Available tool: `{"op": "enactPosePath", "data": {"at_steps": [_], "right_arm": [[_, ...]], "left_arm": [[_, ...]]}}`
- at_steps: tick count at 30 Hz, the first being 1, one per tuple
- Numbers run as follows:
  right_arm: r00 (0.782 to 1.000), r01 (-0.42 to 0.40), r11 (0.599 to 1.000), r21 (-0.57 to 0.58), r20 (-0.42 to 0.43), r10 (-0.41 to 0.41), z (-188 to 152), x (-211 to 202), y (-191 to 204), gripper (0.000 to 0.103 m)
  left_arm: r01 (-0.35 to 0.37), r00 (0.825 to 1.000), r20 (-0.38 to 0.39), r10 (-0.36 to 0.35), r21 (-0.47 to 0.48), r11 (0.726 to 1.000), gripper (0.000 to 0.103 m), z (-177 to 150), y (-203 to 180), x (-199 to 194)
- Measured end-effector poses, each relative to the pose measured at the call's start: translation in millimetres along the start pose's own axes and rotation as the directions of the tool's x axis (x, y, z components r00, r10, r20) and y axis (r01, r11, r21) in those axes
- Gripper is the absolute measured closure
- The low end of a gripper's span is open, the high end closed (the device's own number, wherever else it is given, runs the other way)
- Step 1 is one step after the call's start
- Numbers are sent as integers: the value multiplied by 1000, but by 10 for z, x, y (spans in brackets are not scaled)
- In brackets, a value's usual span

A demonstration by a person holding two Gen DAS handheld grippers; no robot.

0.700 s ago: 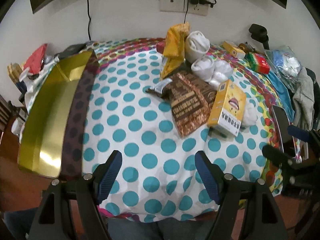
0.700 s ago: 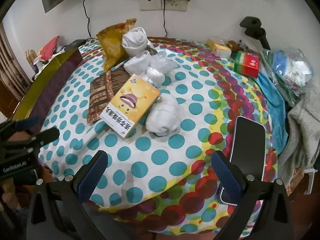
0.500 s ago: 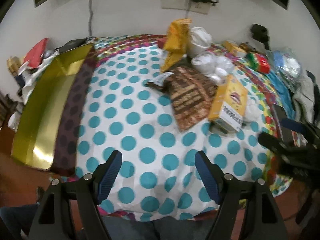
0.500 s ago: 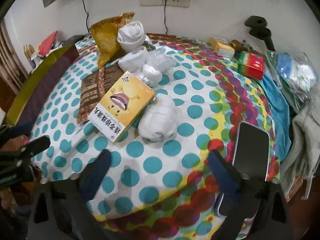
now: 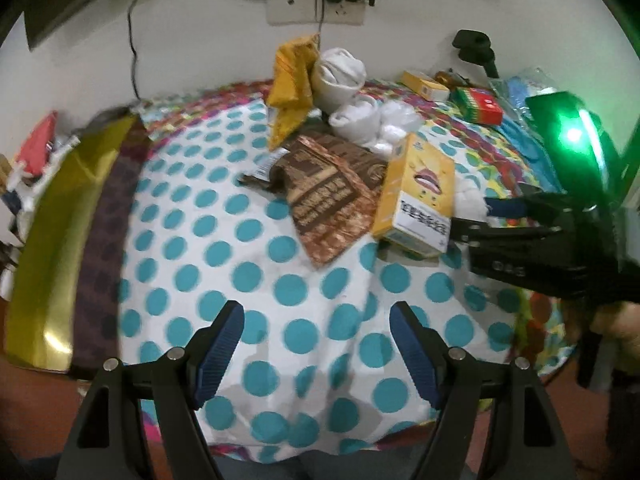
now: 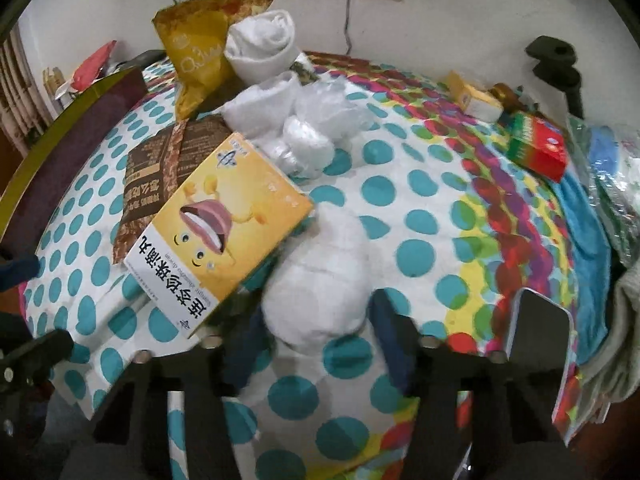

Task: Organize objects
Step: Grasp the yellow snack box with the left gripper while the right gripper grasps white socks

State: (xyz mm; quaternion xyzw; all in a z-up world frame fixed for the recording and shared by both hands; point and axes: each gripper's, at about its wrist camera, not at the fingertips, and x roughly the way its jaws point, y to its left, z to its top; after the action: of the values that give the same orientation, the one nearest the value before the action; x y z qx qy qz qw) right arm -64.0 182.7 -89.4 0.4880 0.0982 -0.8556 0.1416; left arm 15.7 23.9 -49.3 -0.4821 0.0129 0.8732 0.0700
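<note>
On the polka-dot cloth (image 6: 416, 256) a white sock roll (image 6: 320, 280) lies beside a yellow medicine box (image 6: 224, 224). My right gripper (image 6: 314, 332) has its blurred blue fingers against both sides of that roll's near end, narrowed onto it. In the left wrist view the right gripper (image 5: 480, 218) reaches in from the right, next to the yellow box (image 5: 416, 196). The left gripper (image 5: 316, 328) hangs wide open over bare cloth near the front edge, holding nothing. More white sock rolls (image 6: 264, 44), a brown packet (image 5: 324, 196) and a yellow snack bag (image 5: 292, 80) are piled behind.
A long gold and purple box (image 5: 52, 232) runs along the left edge. A dark phone (image 6: 536, 328) lies at the right front. A red and green box (image 6: 536, 148), a small yellow box (image 6: 472, 96), a blue cloth (image 6: 580, 240) and a plastic bag fill the right side.
My right gripper moved forward over the table to the white sock roll and its fingers came together around it. The left gripper stayed open and shifted only slightly.
</note>
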Motion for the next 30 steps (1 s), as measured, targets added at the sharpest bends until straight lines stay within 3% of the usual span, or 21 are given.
{"op": "enactPosePath", "data": {"at_steps": [2,4,11,18,24,30], "right_arm": [[1000,14,1000,-6,21,-14,-13,-15,5,72],[1000,7,1000,-7,25,-7,-28,-54,-12,74],[996,-60,993,104,69,53,-163,-374,-254,74],[991,-74,984,162,120,55,-288,-650,-436,74],[988,-94,978,188,137,68,-355,-725,-544,74],[985,-114,973,202,148,85,-365,-738,-597,74]], "left_arm": [[34,999,-15,-34,-10,999,26,21,-11,34],[44,999,-22,-45,-18,999,26,49,-33,59],[31,999,13,-33,109,993,26,172,-360,78],[-15,999,43,3,279,960,25,289,-771,218],[-3,1000,17,-2,255,967,25,456,-901,414],[-117,993,37,111,368,923,25,599,-1123,630]]}}
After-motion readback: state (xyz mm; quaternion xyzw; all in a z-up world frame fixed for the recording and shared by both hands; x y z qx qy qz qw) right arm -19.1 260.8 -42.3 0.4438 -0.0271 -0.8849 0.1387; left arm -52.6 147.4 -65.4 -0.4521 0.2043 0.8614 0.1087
